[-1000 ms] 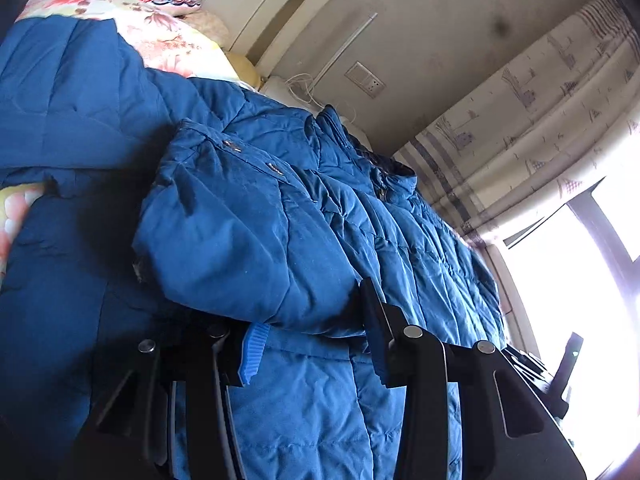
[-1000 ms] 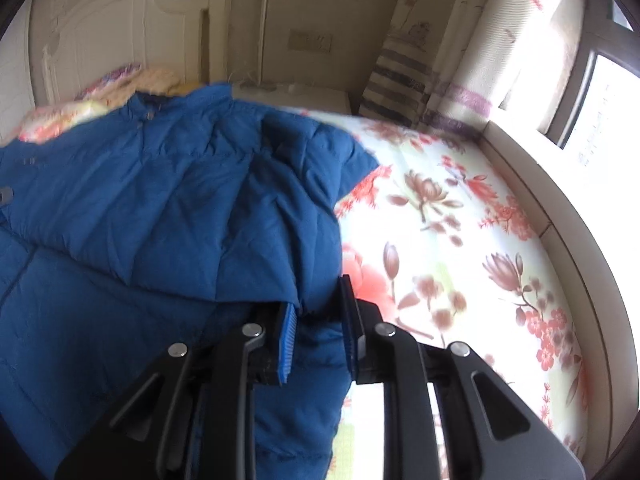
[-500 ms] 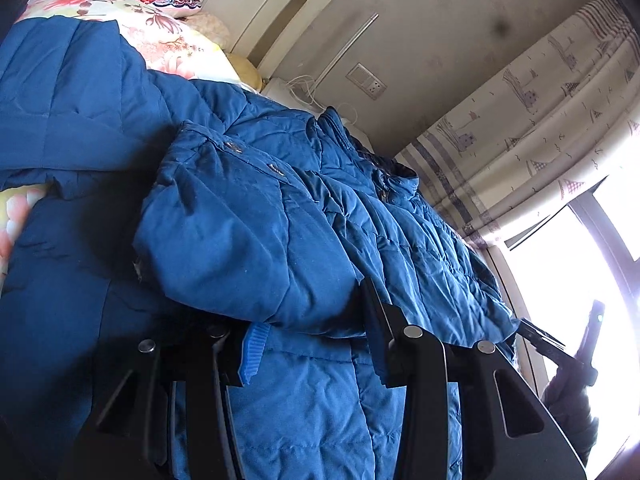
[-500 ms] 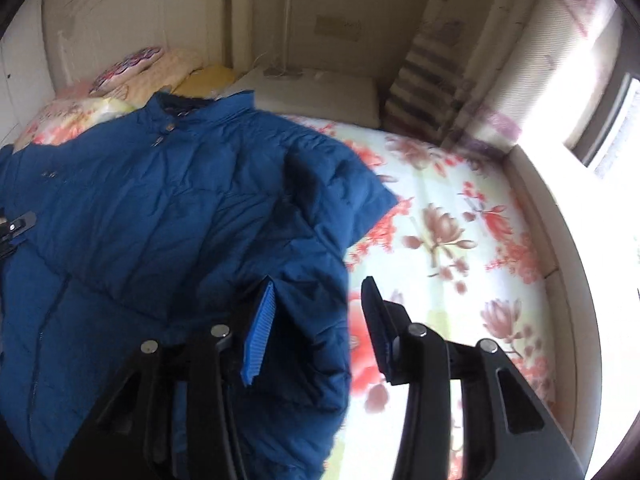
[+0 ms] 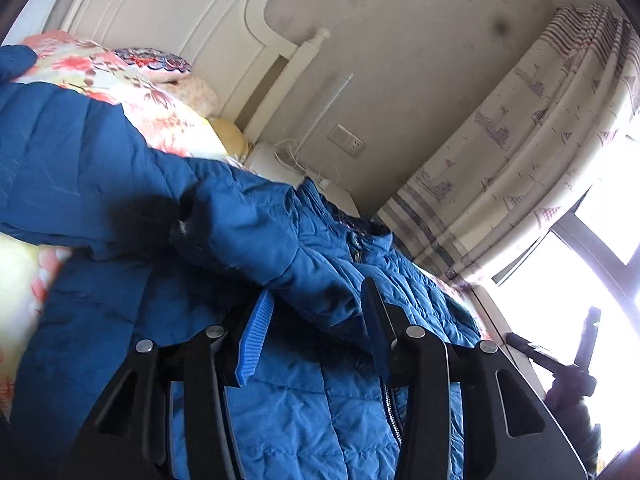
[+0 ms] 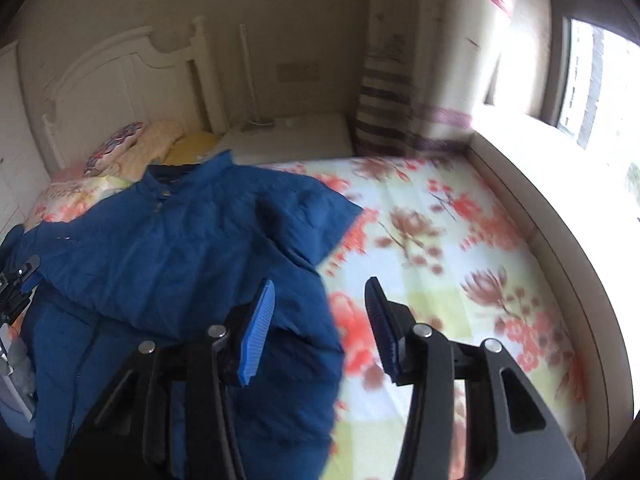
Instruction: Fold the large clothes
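Note:
A large blue quilted jacket [image 5: 320,420] lies spread on the flowered bed, collar toward the headboard. One sleeve [image 5: 248,232] is folded across its front. My left gripper [image 5: 316,292] hovers at that sleeve's lower edge with its jaws opening; fabric bulges between the fingertips, but the blue pad [image 5: 254,340] shows bare. In the right wrist view the jacket [image 6: 160,260] fills the left half. My right gripper [image 6: 320,284] hangs above the jacket's right edge with its jaws opening and nothing between them.
Flowered bed sheet [image 6: 460,260] stretches right of the jacket to a low window ledge [image 6: 540,220]. Pillows [image 5: 152,64] and a white headboard [image 5: 168,20] stand at the far end, with a white nightstand [image 6: 292,140] and a curtain [image 5: 520,140] beside them.
The right gripper let go of the jacket's folded edge, opened wide and rose. The left gripper lifted and tilted upward, its jaws spreading a little off the sleeve.

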A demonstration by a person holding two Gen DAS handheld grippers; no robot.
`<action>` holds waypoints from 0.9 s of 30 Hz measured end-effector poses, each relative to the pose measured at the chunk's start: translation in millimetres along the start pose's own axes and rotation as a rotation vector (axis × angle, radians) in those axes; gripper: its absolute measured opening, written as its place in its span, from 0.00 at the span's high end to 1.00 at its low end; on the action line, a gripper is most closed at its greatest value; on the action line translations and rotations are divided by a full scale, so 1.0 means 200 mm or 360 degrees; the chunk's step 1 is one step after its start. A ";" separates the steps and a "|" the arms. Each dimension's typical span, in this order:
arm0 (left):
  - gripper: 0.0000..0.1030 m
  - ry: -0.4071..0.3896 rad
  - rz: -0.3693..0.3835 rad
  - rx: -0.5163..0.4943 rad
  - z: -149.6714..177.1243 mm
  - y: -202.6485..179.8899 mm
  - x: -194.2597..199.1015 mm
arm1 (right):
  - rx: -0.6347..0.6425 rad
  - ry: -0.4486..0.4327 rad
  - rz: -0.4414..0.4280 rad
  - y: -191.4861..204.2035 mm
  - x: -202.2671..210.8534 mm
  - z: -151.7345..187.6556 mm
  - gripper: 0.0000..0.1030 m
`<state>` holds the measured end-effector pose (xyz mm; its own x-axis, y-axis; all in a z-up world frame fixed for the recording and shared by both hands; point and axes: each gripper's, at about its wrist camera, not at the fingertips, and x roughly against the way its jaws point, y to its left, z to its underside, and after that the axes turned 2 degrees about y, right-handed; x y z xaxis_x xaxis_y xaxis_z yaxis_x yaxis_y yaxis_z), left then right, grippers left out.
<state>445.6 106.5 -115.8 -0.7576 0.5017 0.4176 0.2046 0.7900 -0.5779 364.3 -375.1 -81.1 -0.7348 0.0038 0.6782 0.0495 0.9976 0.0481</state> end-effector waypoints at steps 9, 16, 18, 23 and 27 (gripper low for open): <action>0.41 -0.0262 -0.0060 0.0080 -0.03 0.03 0.12 | 0.0119 0.0372 0.0050 0.12 -0.37 0.08 0.51; 0.31 0.0275 -0.0127 0.0018 0.02 0.02 -0.21 | 0.0053 0.0064 -0.0066 0.11 -0.28 -0.24 0.49; 0.29 0.0268 -0.0073 0.0062 0.02 0.04 -0.21 | 0.0039 0.0124 -0.0042 0.09 -0.41 -0.28 0.41; 0.28 0.0239 -0.0049 0.0072 0.04 0.05 -0.17 | -0.0104 0.0364 0.0027 0.03 -0.67 -0.21 0.41; 0.28 0.0005 -0.0055 0.0102 0.00 0.06 -0.03 | -0.0124 0.0129 -0.0031 0.16 -0.38 -0.16 0.37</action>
<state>452.0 113.2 -126.0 -0.7617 0.4756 0.4400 0.1381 0.7826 -0.6070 444.3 -345.3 -107.1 -0.6793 -0.0240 0.7335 0.0909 0.9890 0.1166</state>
